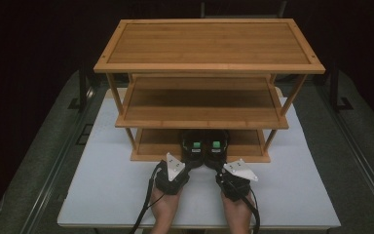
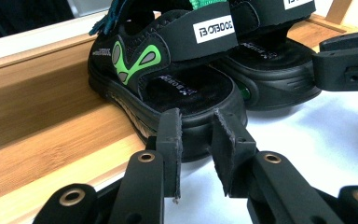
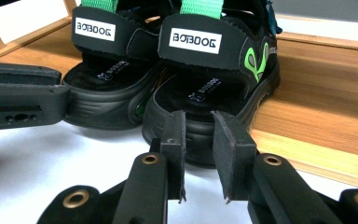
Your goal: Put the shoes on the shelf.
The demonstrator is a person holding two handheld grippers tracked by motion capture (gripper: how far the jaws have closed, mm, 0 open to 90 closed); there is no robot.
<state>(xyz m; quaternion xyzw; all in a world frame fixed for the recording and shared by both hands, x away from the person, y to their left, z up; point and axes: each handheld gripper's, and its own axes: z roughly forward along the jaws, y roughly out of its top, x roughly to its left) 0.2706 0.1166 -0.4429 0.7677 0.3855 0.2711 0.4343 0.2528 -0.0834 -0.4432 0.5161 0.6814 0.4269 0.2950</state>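
Note:
A pair of black sandals with green marks stands at the front of the bamboo rack's bottom shelf [image 1: 151, 146], heels toward me and jutting over its front rail. My left gripper [image 1: 193, 163] points at the heel of the left sandal [image 1: 193, 145]. In the left gripper view its jaws [image 2: 196, 135] stand a narrow gap apart just before that heel [image 2: 200, 107], with nothing between them. My right gripper [image 1: 215, 164] faces the right sandal [image 1: 217, 145] in the same way. Its jaws [image 3: 198, 137] are slightly apart before the heel [image 3: 200, 116] and hold nothing.
The three-tier bamboo rack [image 1: 209, 68] stands on a white mat [image 1: 107, 185], and its upper shelves are bare. A jaw of the other gripper reaches in from the side in each gripper view [image 2: 349, 60] [image 3: 23, 100]. Dark floor surrounds the table.

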